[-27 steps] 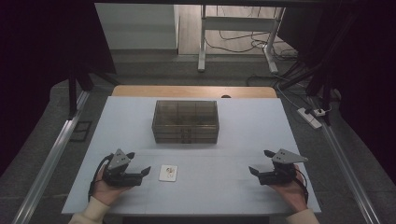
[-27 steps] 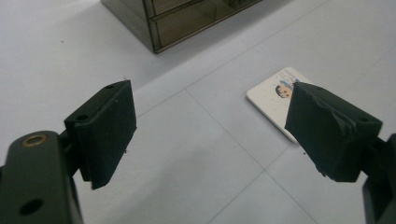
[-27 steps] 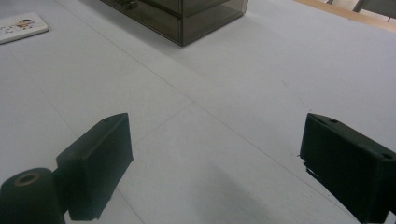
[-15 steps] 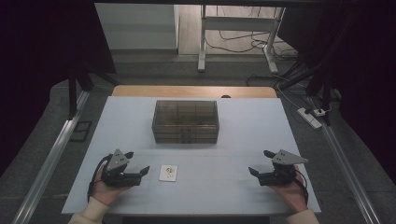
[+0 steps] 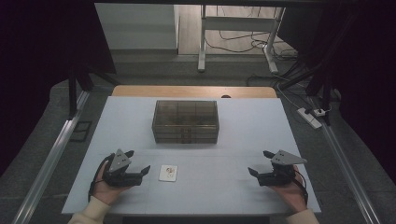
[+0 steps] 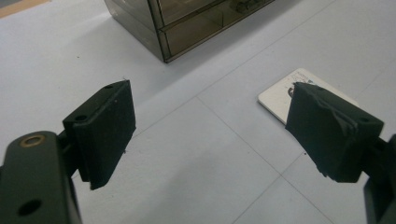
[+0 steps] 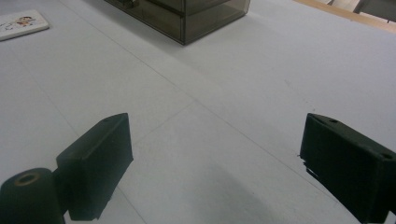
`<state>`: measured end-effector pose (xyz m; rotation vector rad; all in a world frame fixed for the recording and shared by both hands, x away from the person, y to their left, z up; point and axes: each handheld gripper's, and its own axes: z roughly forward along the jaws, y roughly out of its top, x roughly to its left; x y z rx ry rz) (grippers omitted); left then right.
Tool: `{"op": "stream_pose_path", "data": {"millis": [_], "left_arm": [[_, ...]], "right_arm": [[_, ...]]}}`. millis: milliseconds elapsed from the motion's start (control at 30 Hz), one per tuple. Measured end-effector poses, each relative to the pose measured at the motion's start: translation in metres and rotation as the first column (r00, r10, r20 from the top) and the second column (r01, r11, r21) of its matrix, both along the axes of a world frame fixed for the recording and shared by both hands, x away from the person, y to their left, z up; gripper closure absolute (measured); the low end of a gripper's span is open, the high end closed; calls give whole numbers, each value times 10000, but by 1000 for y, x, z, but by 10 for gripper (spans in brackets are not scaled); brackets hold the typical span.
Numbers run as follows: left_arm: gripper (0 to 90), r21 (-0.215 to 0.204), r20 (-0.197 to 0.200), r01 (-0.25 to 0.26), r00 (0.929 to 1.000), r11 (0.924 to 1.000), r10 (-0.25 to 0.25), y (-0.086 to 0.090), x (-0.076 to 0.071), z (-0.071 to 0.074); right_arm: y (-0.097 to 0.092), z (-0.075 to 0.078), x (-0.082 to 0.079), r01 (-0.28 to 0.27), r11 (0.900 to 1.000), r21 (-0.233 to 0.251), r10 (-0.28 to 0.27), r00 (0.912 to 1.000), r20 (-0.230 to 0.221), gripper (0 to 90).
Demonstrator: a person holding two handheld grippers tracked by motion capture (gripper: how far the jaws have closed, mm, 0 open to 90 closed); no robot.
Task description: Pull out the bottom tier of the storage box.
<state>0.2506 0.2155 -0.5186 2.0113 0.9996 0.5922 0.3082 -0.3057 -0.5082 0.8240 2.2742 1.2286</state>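
Near edge: left gripper (image 5: 139, 169) rests on the table (image 5: 224, 186), jaws spread wide, nothing between them. Right gripper (image 5: 259, 163) also rests on the table on the opposite side, jaws wide apart and empty too

Card (image 5: 168, 172) lies flat on the table just beside the left gripper's jaw tips, not touching as far as I can tell. In the left gripper view one pad (image 6: 334, 135) hides the card's (image 6: 280, 93) near corner. In the right gripper view the card (image 7: 21, 23) sits well off, far from those jaws

Handling, my read: the card looks thin, light, fairly stiff, smooth face, lying flush with the top. No edge standing proud, so a straight pinch from above probably won't bite. Best bet is to take it by a short edge: drop one pad on the table just beside it, slide under or tip the edge up, then close across the thickness. Likely to skate on the smooth table if pushed; low break risk, may bend if squeezed hard

Farther back, mid-table: box (image 5: 185, 121), smoky see-through drawer unit, drawers look shut, well apart from both grippers and the card
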Motion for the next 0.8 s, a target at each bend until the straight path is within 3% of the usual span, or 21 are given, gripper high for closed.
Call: {"op": "stream_pose_path", "data": {"millis": [300,467,600,800], "left_arm": [[158,118,379,234,9990,9997,-238,-5,1,1],[159,645,995,377,9941,9972,-440,-13,-1,2],[163,850,1249,489,9904,9952,-593,-17,-2,3],[165,803,1382,505,9885,9955,-613,-16,0,4]], "right_arm": [[0,0,1,-2,10000,11,2,10000,-44,92],[0,0,0,-17,10000,26,17,10000,-4,93],[0,0,-1,-12,10000,35,12,10000,5,92],[-2,0,-1,41,10000,83,-41,10000,-4,94]]}}
